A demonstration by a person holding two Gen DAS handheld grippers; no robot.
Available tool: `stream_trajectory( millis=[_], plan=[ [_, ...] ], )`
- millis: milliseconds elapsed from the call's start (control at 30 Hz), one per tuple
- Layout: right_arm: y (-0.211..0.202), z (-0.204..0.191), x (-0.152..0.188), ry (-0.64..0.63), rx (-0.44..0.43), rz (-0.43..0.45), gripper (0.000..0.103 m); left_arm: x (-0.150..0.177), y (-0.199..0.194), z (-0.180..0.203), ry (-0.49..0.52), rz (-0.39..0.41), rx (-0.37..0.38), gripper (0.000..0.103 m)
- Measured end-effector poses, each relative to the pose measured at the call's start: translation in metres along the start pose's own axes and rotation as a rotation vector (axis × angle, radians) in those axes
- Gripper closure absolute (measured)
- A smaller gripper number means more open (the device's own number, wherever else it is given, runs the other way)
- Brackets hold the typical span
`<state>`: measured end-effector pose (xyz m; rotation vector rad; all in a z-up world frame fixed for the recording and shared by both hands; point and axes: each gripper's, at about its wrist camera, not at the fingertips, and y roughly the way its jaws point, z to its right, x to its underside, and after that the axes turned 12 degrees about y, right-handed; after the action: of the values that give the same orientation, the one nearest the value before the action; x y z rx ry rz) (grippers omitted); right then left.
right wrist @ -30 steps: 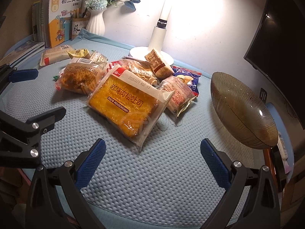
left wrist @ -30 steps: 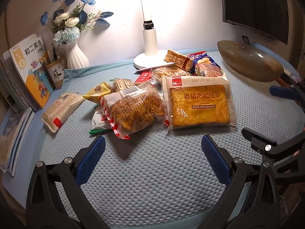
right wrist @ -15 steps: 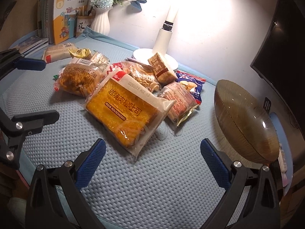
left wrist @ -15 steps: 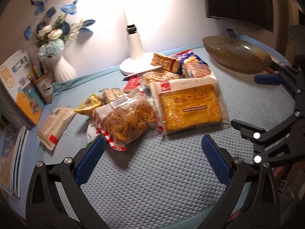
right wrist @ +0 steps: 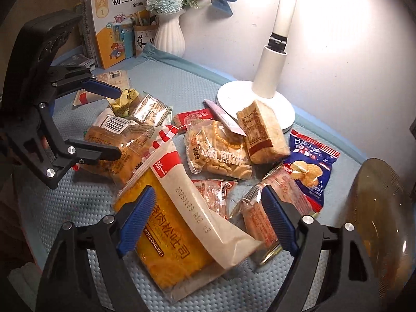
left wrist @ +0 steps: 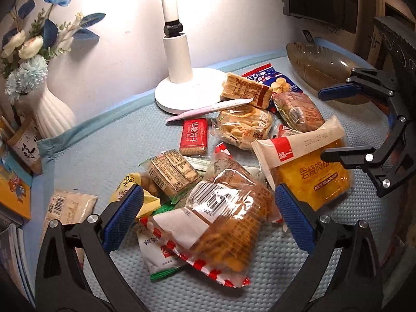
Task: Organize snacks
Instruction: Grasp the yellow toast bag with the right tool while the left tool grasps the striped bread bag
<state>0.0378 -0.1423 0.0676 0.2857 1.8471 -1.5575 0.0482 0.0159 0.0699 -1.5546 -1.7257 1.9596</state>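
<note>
The snacks lie in a loose pile on a blue textured mat (left wrist: 85,140), in front of a white lamp base (left wrist: 186,92).

Left gripper (left wrist: 205,218): jaws wide apart, one blue pad on each side of a clear bread bag with red-and-white edging (left wrist: 223,223). The left pad (left wrist: 123,217) lies over a yellow wrapper (left wrist: 130,184); the right pad (left wrist: 295,219) sits beside the bag's right edge. Whether either pad touches the bag cannot be determined. Nothing is clamped.

Right gripper (right wrist: 208,221): jaws equally wide apart, straddling the toast loaf bag (right wrist: 171,236), an orange pack with a white-and-red sealed end. The left pad (right wrist: 137,221) lies over the bag's left edge; the right pad (right wrist: 278,221) lies over a small clear-wrapped cake (right wrist: 257,218) next to it. No grip is made.

Adjacent items, right wrist view:
- round biscuit pack (right wrist: 218,150), behind the toast loaf bag;
- rectangular wrapped cake (right wrist: 262,132), leaning on the biscuit pack;
- blue cookie packet (right wrist: 309,163), to the right;
- red biscuit bar (right wrist: 195,115), further back.

An amber glass bowl (right wrist: 384,221) stands at the right edge of the mat, apart from the pile. A white vase with blue flowers (right wrist: 170,36) and upright textbooks (right wrist: 117,26) stand against the rear wall at left.
</note>
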Motion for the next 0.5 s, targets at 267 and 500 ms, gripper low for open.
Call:
stream_trajectory(
  millis=[267, 500],
  plan=[
    [0.0, -0.013, 0.032, -0.085, -0.057, -0.086, 0.023, 0.013, 0.012, 0.018, 0.028, -0.061, 0.105, 0.005],
    [-0.008, -0.017, 0.062, -0.066, -0.133, -0.147, 0.012, 0.031, -0.008, 0.034, -0.048, -0.107, 0.24, 0.007]
  ],
)
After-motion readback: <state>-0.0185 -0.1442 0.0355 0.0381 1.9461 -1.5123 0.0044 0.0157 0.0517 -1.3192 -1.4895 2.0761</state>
